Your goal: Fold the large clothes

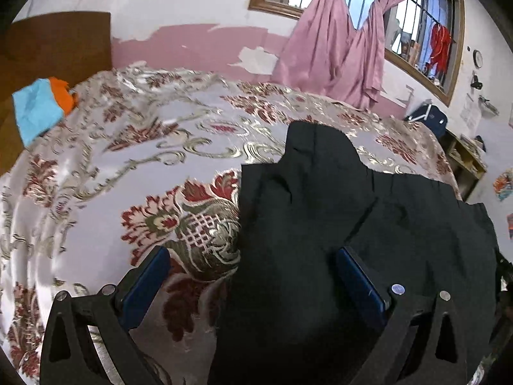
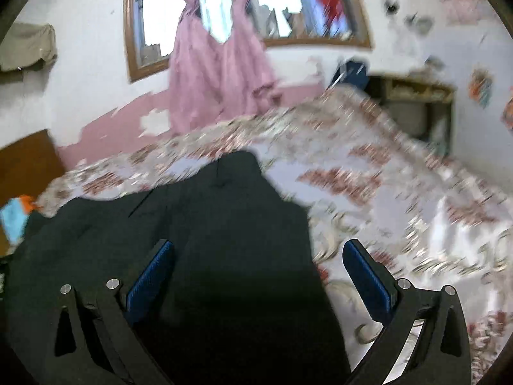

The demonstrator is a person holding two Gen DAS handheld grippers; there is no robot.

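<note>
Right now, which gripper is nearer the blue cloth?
Left. The left gripper straddles the garment's edge facing the blue cloth; the right gripper straddles the opposite edge.

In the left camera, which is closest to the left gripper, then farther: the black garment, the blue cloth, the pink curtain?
1. Black garment, under the open left gripper.
2. Bright blue cloth, far left on the bed.
3. Pink curtain, at the window behind.

Daylight enters through the barred window, blown out to white in places in the right wrist view. Both pictures bend strongly at their dark round edges. The left wrist view is fairly sharp; the right is smeared by motion blur across the floral bedspread. The black garment shows little detail.
</note>
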